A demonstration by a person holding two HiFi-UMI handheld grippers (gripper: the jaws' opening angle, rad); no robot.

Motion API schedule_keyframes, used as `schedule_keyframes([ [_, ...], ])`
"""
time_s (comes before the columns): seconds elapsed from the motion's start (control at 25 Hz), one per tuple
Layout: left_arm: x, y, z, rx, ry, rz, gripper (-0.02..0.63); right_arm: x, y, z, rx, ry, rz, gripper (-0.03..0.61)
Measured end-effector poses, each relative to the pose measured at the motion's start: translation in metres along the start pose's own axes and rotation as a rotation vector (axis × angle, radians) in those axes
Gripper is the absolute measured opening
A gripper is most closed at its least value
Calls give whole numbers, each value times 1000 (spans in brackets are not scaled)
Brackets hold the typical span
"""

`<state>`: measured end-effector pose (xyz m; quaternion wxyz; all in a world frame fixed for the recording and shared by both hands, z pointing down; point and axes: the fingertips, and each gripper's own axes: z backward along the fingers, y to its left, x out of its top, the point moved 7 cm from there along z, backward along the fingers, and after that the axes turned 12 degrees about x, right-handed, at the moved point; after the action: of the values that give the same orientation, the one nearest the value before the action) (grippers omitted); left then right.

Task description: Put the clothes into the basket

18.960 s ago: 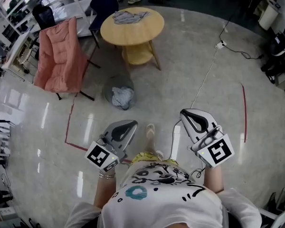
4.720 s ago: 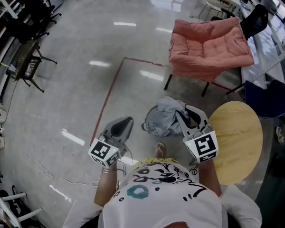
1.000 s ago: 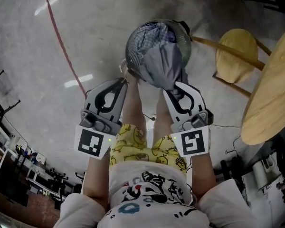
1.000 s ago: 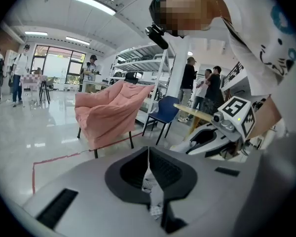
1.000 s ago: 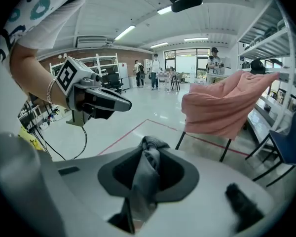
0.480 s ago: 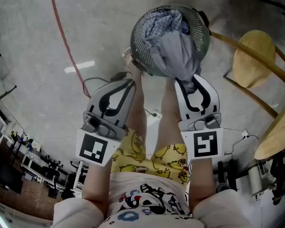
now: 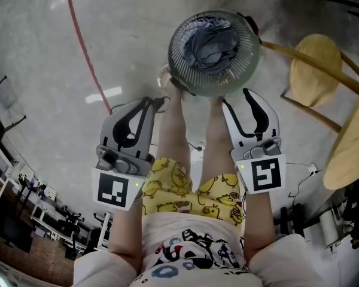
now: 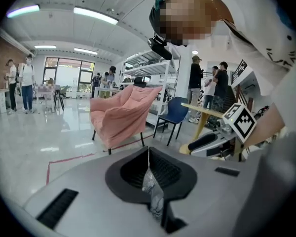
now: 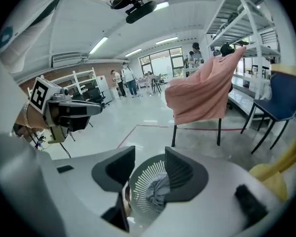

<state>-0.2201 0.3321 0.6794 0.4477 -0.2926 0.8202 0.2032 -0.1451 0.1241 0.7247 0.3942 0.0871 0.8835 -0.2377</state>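
Hovering just short of the round grey slatted basket (image 7: 246,69) on the floor (image 7: 119,34), my right gripper (image 9: 150,158) has just been opening its jaws, nothing between them; the grey-blue clothes (image 7: 212,43) lie inside it. My left gripper (image 8: 148,154) is closed, empty.

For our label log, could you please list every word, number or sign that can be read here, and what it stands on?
No words or numbers can be read.
Left cube on the left gripper: black-and-white square marker, a pattern, no text.
Right cube on the right gripper: the same kind of marker.
Shirt: black and blue print, too distorted to read.
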Motion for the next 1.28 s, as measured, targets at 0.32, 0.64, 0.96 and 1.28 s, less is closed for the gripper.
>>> schedule_keyframes([
  [0.32,100,6,28,-23,-139,-56,17,97,30,46,74,-96,196,183],
  [0.64,169,-6,46,-88,-170,-21,17,158,53,97,84,-108,256,181],
  [0.96,229,-24,59,-156,-257,-102,17,209,63,152,20,-193,320,98],
  [1.28,267,-38,72,-242,-261,-145,17,263,83,186,16,-303,427,51],
])
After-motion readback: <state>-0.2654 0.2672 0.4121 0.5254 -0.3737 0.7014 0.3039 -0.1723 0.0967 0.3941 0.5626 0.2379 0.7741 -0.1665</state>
